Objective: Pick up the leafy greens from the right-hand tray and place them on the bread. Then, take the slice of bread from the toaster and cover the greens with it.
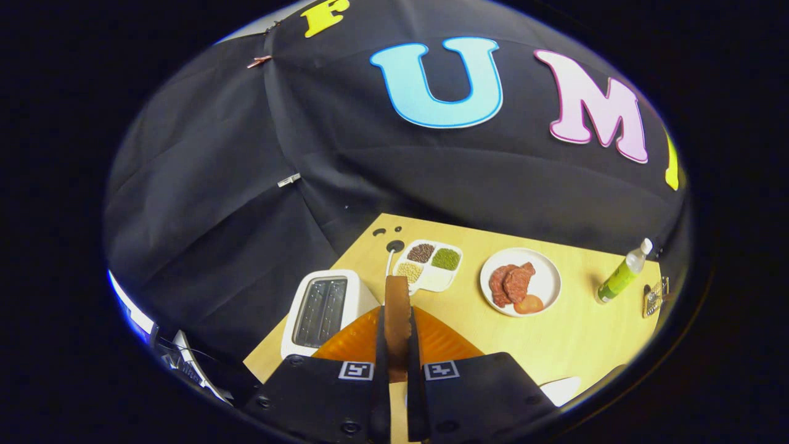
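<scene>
My gripper (397,330) is shut on a slice of bread (397,295), held upright and edge-on so its brown crust sticks up past the fingertips. The slice hangs over an orange ribbed plate (348,342) that spreads out behind both fingers; what lies on that plate is hidden by the gripper. A white toaster (327,308) stands just left of the fingers on the wooden table (573,339), and its dark slots look empty.
Beyond the fingers lie a white compartment tray (429,265) of grains and a white plate (521,282) with meat pieces and a tomato slice. A green bottle (621,274) stands far right. A white rim (561,390) pokes out right of the gripper.
</scene>
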